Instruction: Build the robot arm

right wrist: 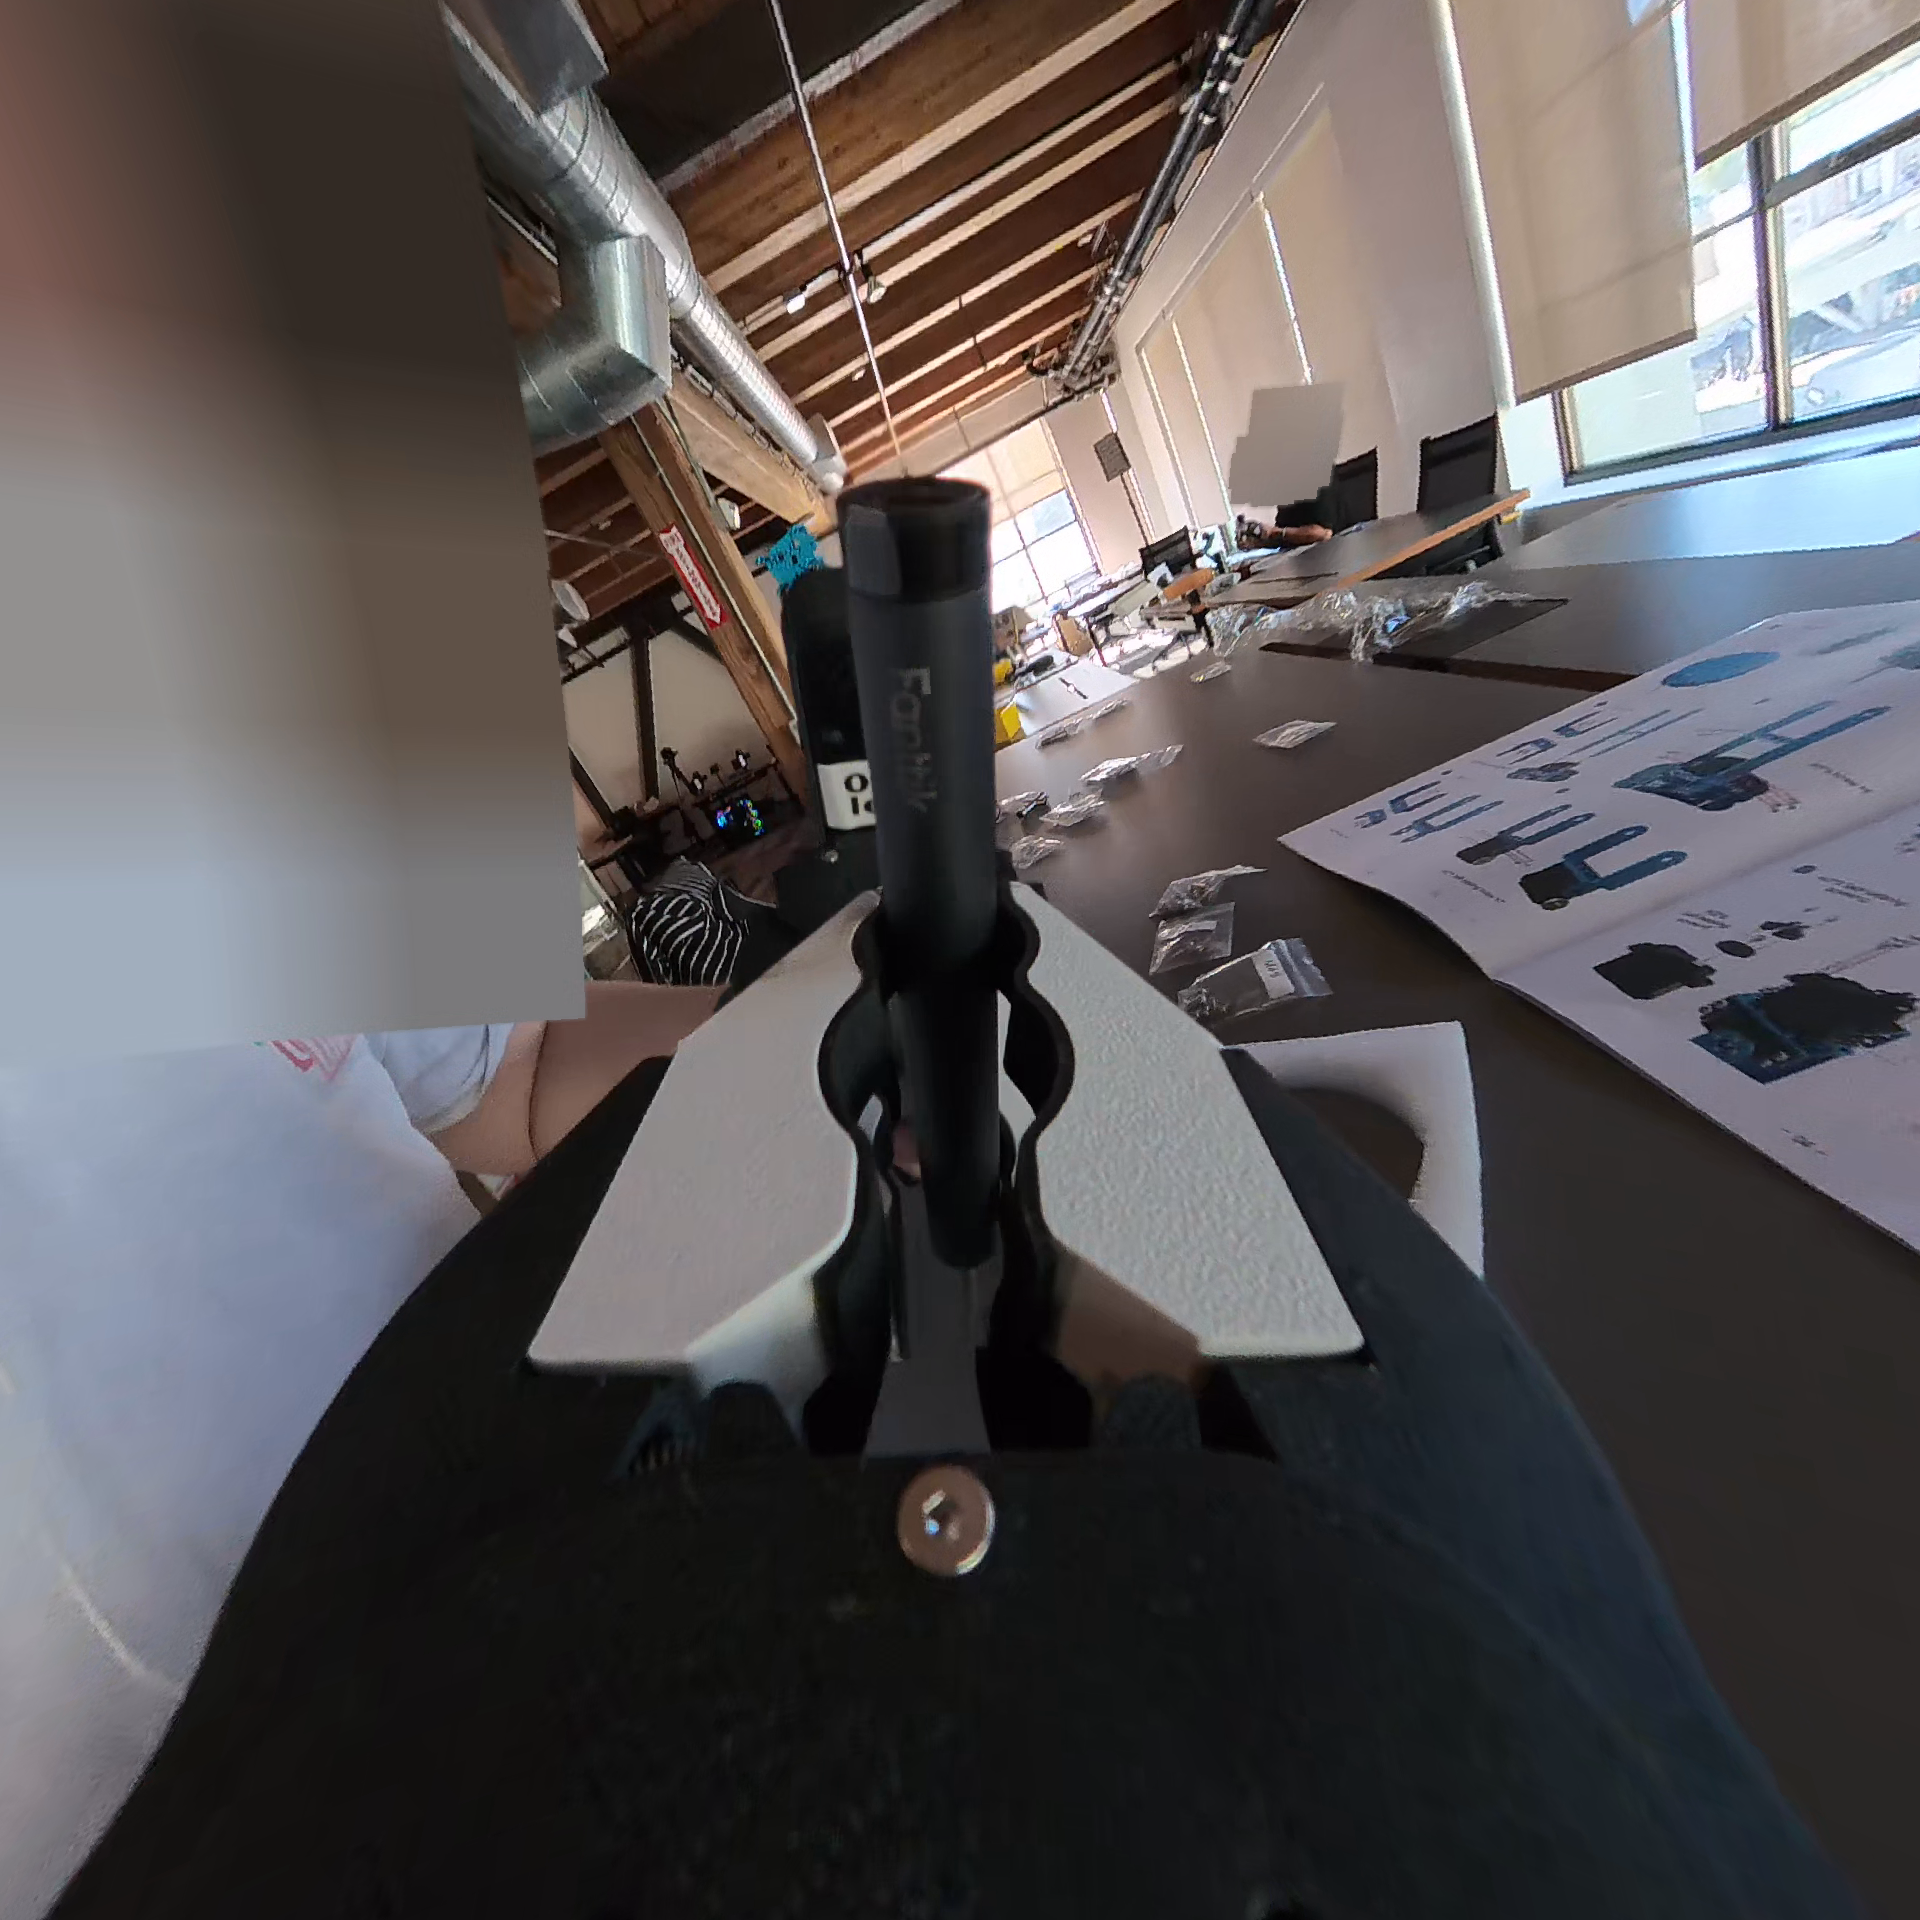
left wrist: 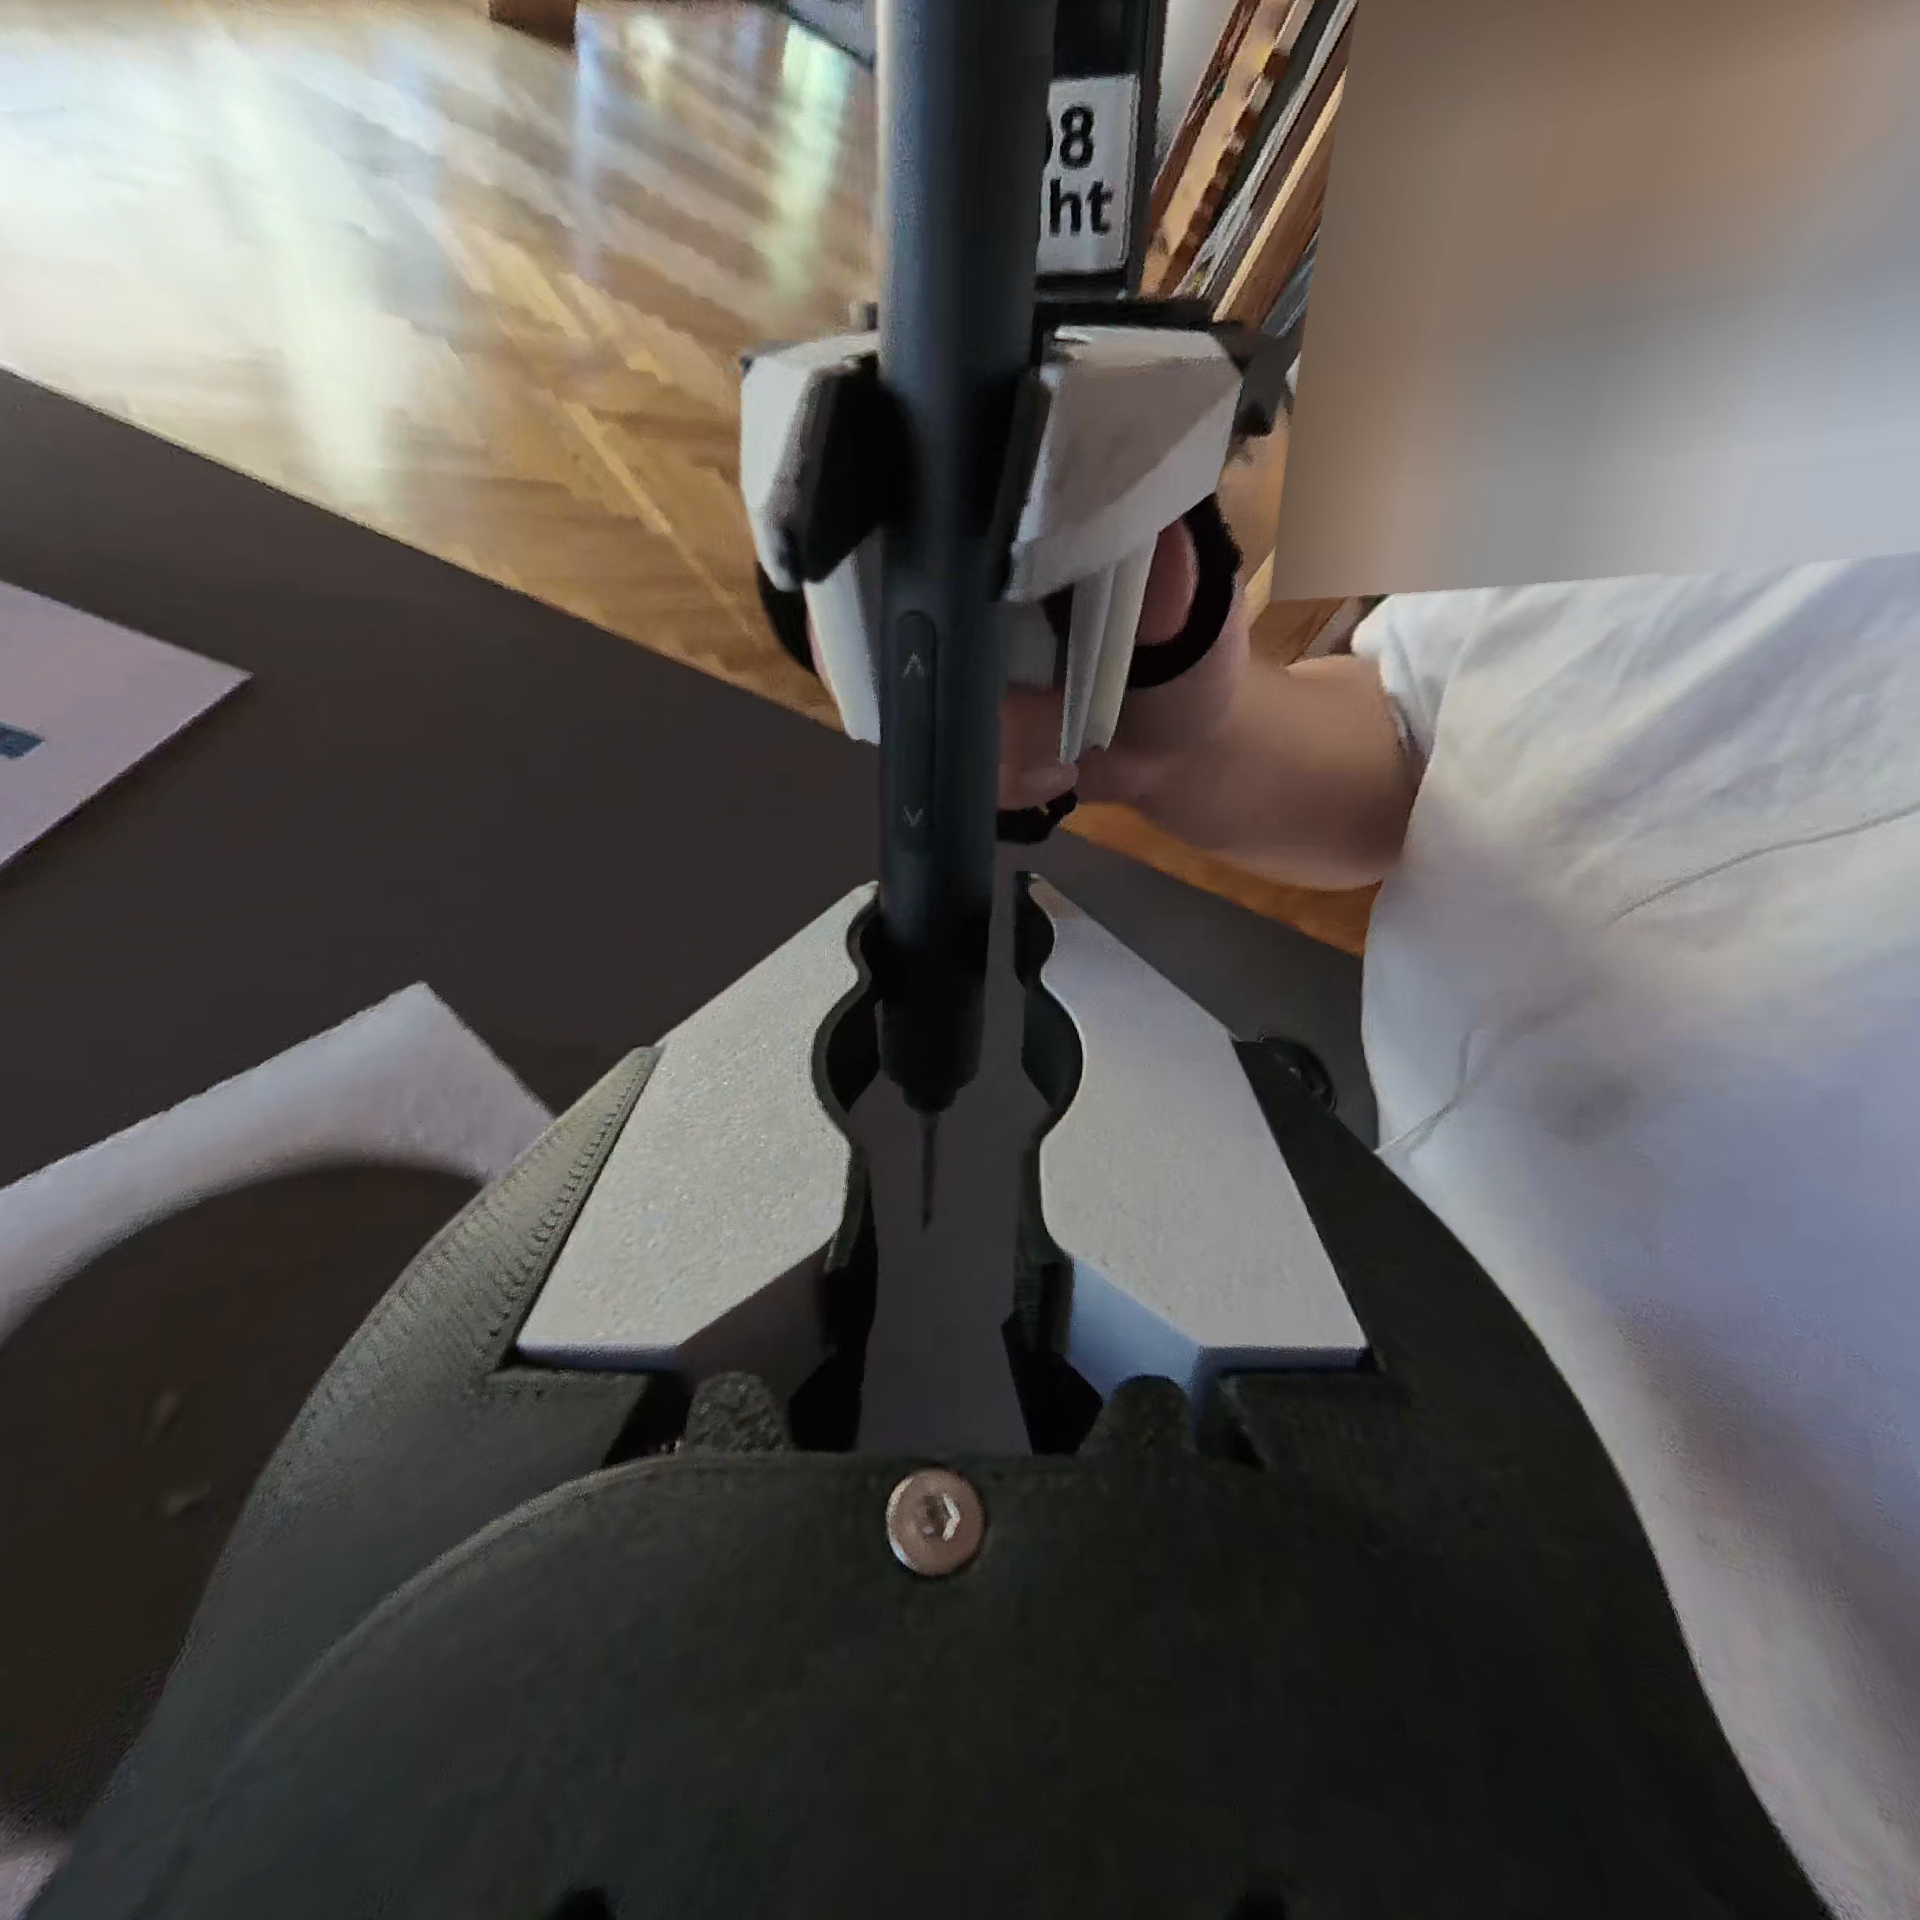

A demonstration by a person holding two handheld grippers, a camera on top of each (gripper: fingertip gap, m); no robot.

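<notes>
Right tool was clamped on the screwdriver; left tool stood apart around its tip, above the counter.

We count: tools 2 (left tool, right tool) | electric screwdriver 1 | white foam piece 1 | printed instruction sheet 1 | small parts bags at least ten | bench 1

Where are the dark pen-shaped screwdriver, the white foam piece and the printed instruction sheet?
Dark pen-shaped screwdriver (right wrist: 920,790): right wrist view, mid barrel above the fingers.
White foam piece (left wrist: 343,1081): left wrist view, its flat top by the cutout.
Printed instruction sheet (right wrist: 1662,883): right wrist view, middle of the page.
</notes>
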